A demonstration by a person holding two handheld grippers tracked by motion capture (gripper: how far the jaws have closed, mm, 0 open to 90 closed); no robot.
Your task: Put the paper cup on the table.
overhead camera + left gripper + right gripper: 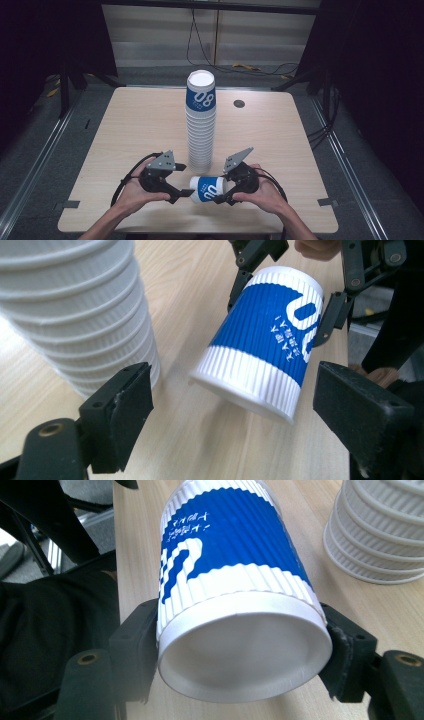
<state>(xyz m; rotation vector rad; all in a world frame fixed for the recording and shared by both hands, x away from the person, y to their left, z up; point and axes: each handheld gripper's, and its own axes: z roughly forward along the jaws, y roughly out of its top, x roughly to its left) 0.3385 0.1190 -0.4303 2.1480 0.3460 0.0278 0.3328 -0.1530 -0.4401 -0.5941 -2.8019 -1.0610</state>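
the right gripper (226, 192) is clenching a blue-banded ribbed paper cup (208, 188); the left gripper (181, 193), released at its 9 o'clock, is risking knocking it loose.

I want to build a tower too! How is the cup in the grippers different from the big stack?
The cup lies sideways, off the table, clamped at one end by the right gripper; the stack stands upright on the table. The cup is a single one; the stack is many cups nested tall. The left gripper is open by the cup, with nothing touching the stack. Both are white ribbed paper with a blue band.
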